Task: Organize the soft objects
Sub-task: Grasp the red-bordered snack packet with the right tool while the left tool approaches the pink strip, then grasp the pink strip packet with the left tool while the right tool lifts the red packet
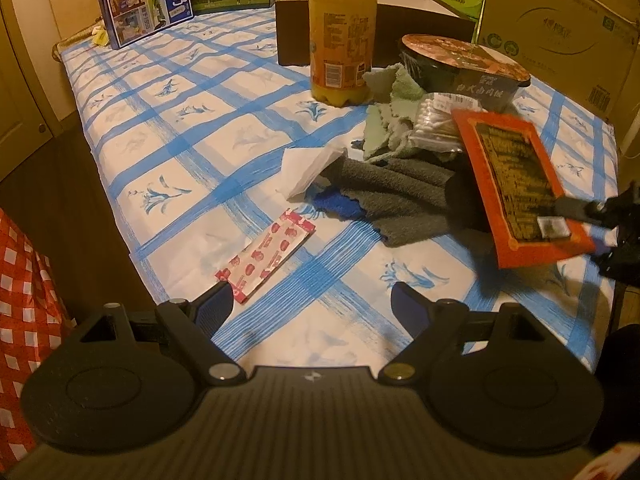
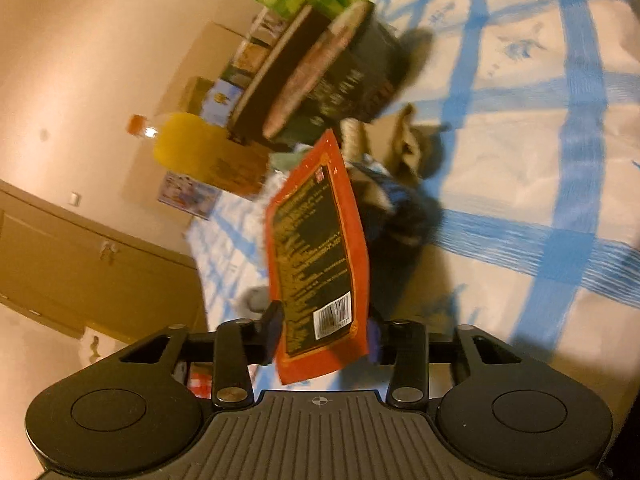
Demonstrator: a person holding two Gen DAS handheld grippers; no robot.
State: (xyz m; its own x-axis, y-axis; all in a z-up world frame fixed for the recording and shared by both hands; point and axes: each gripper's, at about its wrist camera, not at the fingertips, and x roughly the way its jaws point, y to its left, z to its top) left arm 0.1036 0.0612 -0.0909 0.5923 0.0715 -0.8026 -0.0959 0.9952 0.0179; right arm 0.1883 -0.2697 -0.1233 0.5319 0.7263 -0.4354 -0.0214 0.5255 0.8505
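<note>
An orange snack packet [image 1: 516, 184] hangs tilted above the cloth pile, and my right gripper [image 1: 560, 216] is shut on its lower corner. In the right wrist view the same packet [image 2: 316, 248] stands between the pads of that gripper [image 2: 324, 332]. Beneath it lie a grey towel [image 1: 400, 196], a blue cloth [image 1: 340, 204], a pale green cloth [image 1: 388, 120] and a white tissue [image 1: 308, 168]. A red-and-white sachet [image 1: 264, 256] lies flat just ahead of my left gripper [image 1: 312, 296], which is open with nothing in it.
The table has a blue-checked cover [image 1: 180, 120]. A juice bottle [image 1: 344, 32], a noodle bowl [image 1: 464, 68] and a bag of cotton swabs [image 1: 434, 120] crowd the pile. Milk cartons [image 1: 144, 8], a dark box [image 1: 292, 28] and a cardboard box [image 1: 560, 28] line the back. A red checked bag [image 1: 24, 280] hangs at the left.
</note>
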